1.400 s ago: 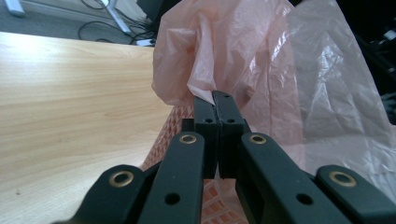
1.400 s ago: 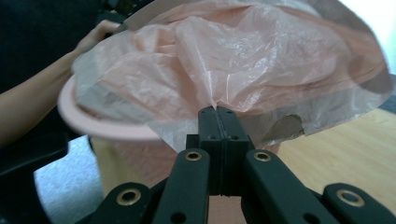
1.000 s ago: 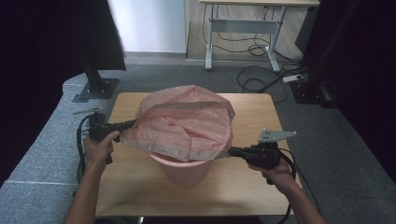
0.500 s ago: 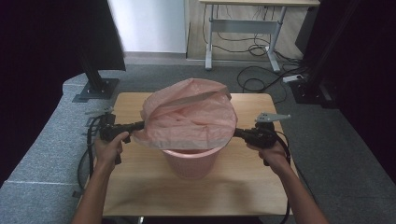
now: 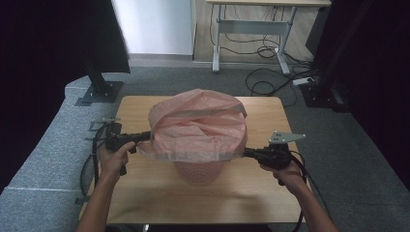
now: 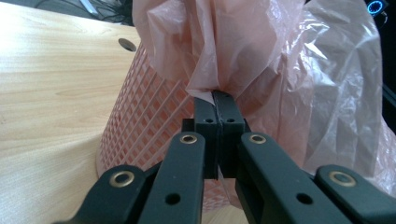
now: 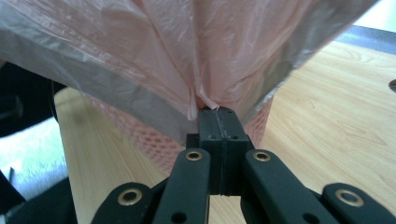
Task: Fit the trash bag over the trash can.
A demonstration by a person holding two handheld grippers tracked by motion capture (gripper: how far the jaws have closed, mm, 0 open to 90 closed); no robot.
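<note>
Even overhead light falls on the counter (image 5: 145, 193) – its surroundings sink into darkness, the high view soft and grainy; the gripper views blur toward their lower edges.

- My left gripper (image 5: 145, 137) sits left of the bag (image 5: 198, 128), my right gripper (image 5: 247, 152) right.
- The bag hangs over the basket (image 5: 198, 171).
- The basket stands mid-table (image 5: 145, 193).
</note>
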